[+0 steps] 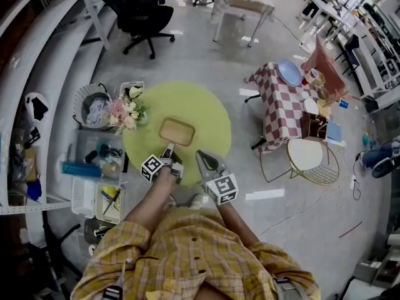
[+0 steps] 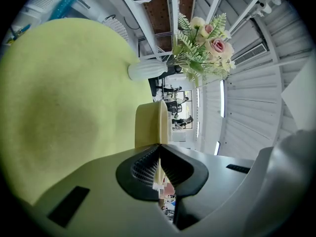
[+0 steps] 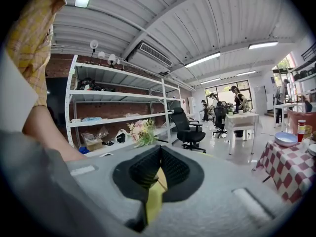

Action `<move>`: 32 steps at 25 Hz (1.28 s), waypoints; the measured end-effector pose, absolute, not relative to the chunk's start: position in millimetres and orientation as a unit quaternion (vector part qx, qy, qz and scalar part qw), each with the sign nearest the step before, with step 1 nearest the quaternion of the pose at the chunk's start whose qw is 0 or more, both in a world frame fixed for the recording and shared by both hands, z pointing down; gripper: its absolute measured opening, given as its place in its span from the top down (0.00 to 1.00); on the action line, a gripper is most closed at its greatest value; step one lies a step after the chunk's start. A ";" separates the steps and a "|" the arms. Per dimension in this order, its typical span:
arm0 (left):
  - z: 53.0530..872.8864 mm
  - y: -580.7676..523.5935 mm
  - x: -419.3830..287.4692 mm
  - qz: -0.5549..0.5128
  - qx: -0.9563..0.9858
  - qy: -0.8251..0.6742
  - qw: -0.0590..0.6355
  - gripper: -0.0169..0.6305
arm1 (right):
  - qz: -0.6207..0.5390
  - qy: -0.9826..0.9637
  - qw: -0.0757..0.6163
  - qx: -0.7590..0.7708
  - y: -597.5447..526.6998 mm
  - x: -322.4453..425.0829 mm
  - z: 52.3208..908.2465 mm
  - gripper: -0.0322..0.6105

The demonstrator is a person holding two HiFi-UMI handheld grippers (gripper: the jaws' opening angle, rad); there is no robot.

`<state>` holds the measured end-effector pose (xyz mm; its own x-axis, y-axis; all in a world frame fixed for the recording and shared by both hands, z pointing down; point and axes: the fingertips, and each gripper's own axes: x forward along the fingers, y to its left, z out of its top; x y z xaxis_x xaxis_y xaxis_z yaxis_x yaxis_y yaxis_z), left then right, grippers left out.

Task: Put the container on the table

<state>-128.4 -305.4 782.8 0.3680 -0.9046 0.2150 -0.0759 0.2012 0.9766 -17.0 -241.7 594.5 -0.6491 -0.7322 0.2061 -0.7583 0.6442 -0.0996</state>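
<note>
Cream-tan and smooth, the shallow rectangular container (image 1: pixel 177 130) with rounded corners is sitting flat on the round yellow-green tabletop (image 1: pixel 209 111), near its middle. The left gripper (image 1: pixel 169 150) is pointing at it from the near side, and its jaws are pinching the container's near wall. In the left gripper view the ribbed black pads (image 2: pixel 140 167) are meeting along a thin slit with a cream sliver showing in it, and the container's thick wall is standing right at the tips. The tabletop is looking matte and faintly grainy there. Beyond the container a white vase (image 2: pixel 147 69) is standing near the tabletop's edge, holding pink and cream flowers (image 2: pixel 205 43) among green fern-like leaves. The right gripper (image 1: pixel 201 156) is hovering over the near part of the tabletop, just beside the left gripper and apart from the container. Its jaws are pressing together at the tips with nothing between them, and only a wedge of yellow-green is showing through the gap lower down. Each gripper's grey body is carrying a marker cube (image 1: pixel 223 188) with black-and-white squares.
</note>
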 end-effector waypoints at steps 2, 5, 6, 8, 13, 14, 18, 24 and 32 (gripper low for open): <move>785.4 -306.2 -127.0 -0.328 0.537 -0.456 0.629 0.95 | 0.089 -0.904 0.074 0.412 -242.0 -16.2 593.3 0.95; 791.9 -306.8 -126.3 -0.323 0.536 -0.457 0.633 0.95 | 0.087 -0.905 0.078 0.409 -240.8 -17.3 595.4 0.95; 794.6 -306.9 -126.2 -0.320 0.535 -0.457 0.635 0.95 | 0.088 -0.905 0.080 0.409 -240.6 -16.9 597.8 0.95; 798.5 -306.3 -125.3 -0.316 0.533 -0.457 0.638 0.95 | 0.090 -0.904 0.083 0.409 -241.0 -15.7 599.8 0.95; 804.6 -306.0 -122.9 -0.320 0.530 -0.453 0.641 0.95 | 0.089 -0.907 0.086 0.403 -241.6 -17.2 597.5 0.95; 805.4 -306.6 -121.0 -0.322 0.531 -0.449 0.643 0.95 | 0.087 -0.908 0.086 0.401 -241.5 -18.2 596.8 0.95; 811.0 -308.0 -116.7 -0.322 0.530 -0.444 0.647 0.95 | 0.091 -0.907 0.093 0.400 -239.8 -16.4 605.7 0.95; 818.0 -309.9 -121.5 -0.317 0.523 -0.452 0.650 0.95 | 0.086 -0.910 0.097 0.394 -238.5 -15.4 602.1 0.95; 823.3 -311.1 -121.2 -0.311 0.521 -0.453 0.653 0.95 | 0.081 -0.909 0.093 0.398 -239.5 -13.8 598.0 0.95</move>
<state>-121.2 -311.1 823.3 0.3960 -0.8785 0.2672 -0.0653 0.2633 0.9625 -13.8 -239.5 598.0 -0.6656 -0.7089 0.2335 -0.7389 0.6699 -0.0722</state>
